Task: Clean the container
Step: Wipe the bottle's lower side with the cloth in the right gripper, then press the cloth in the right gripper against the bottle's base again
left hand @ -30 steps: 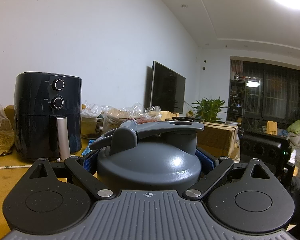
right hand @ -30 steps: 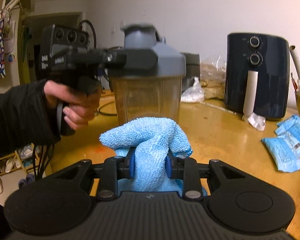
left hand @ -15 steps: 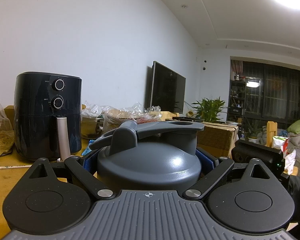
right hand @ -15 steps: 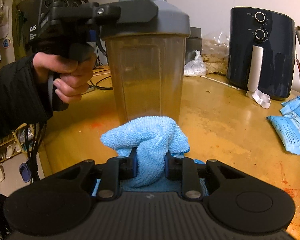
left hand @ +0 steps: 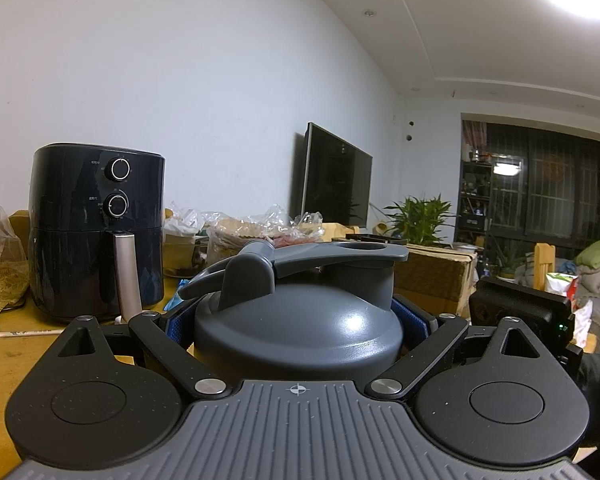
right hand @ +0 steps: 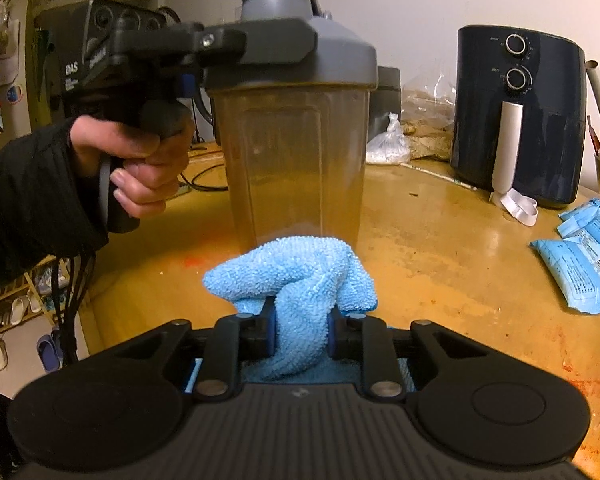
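With the left tongs (right hand: 260, 46) clamped round the bottle (right hand: 296, 160) lid and the right tongs (right hand: 302, 330) pinching the cloth (right hand: 296, 276), wiping its side looks next.

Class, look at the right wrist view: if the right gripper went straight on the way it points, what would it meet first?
Probably the clear wall of the shaker bottle, low down, with the blue cloth clamped in the right gripper touching first. Whether they already touch is unclear.
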`<control>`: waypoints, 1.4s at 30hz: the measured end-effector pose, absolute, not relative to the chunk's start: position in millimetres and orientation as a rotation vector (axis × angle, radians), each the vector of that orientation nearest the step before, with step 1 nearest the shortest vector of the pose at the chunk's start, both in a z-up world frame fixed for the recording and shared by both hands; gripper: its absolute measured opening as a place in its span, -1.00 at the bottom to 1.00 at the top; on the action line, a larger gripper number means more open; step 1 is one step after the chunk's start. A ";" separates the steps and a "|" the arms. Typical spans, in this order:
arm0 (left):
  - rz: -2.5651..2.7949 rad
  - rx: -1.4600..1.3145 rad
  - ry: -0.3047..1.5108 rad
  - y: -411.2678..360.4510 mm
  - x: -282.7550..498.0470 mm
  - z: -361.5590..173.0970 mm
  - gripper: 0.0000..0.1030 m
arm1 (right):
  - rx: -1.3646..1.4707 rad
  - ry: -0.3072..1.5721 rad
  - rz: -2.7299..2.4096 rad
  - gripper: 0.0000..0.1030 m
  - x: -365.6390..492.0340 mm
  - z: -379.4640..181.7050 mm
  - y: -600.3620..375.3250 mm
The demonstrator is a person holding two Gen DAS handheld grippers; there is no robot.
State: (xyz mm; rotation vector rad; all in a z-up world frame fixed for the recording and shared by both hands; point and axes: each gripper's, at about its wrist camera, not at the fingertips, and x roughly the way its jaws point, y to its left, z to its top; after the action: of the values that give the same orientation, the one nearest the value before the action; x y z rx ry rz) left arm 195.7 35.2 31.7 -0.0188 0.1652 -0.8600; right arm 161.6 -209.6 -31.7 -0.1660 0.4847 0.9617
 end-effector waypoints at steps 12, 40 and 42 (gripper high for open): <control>-0.855 -0.017 0.168 36.3 196.4 32.5 0.86 | -0.085 0.336 0.968 -0.65 152.7 -13.8 -224.7; -0.846 -0.008 0.172 35.3 198.7 33.3 0.86 | 0.063 0.084 0.944 -0.65 137.1 -2.9 -241.9; -0.846 -0.009 0.171 35.3 199.1 33.2 0.86 | 0.068 0.080 0.944 -0.65 136.4 -5.0 -243.1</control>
State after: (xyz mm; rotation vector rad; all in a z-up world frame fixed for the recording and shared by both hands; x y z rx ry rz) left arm 199.1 35.3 33.2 -0.0091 0.1709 -0.8459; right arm 136.4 -243.1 -5.0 0.0685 0.0800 0.9439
